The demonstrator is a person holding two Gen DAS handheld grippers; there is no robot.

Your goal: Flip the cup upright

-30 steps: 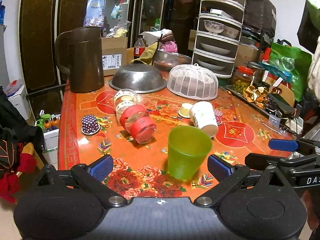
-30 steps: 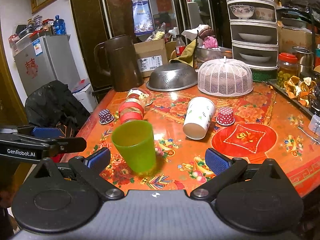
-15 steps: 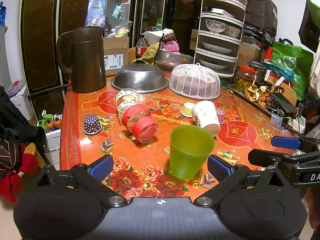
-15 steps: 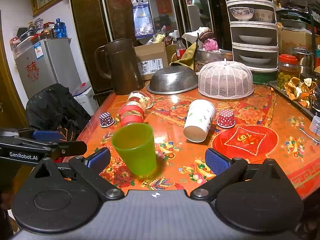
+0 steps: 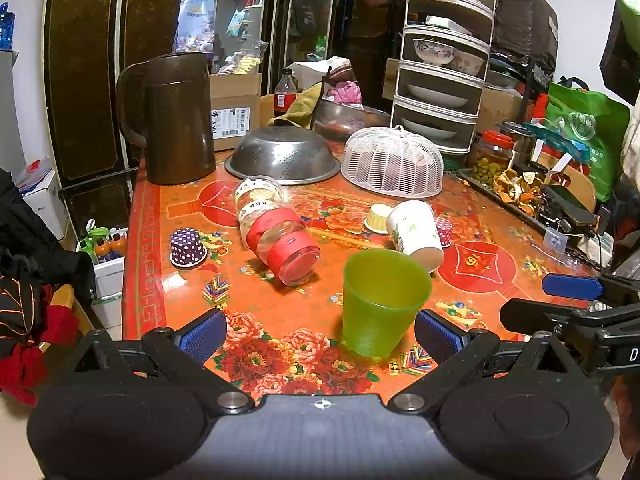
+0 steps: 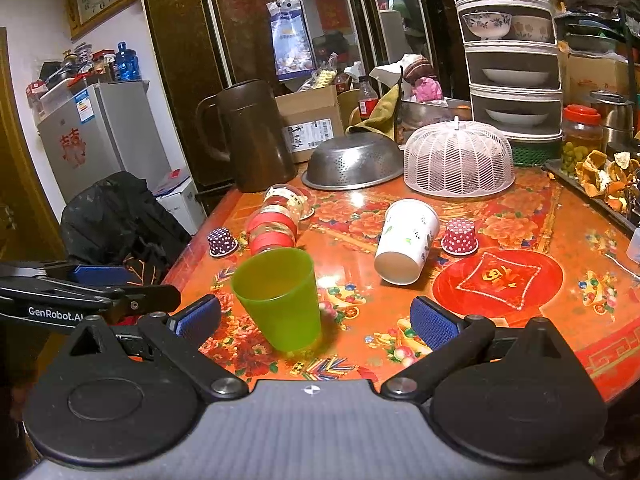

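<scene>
Cup (image 5: 382,300) upright near table edge (image 5: 132,264)

Both wrist views look low across the table (image 5: 152,240), perhaps sharing the green cup (image 5: 382,304).

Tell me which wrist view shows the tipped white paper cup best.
The right wrist view: the white paper cup lies on its side, its whole length and base unobstructed, beside the red dotted cupcake liner. In the left wrist view the same cup is more foreshortened, with the upright green cup crowding it just in front.
</scene>
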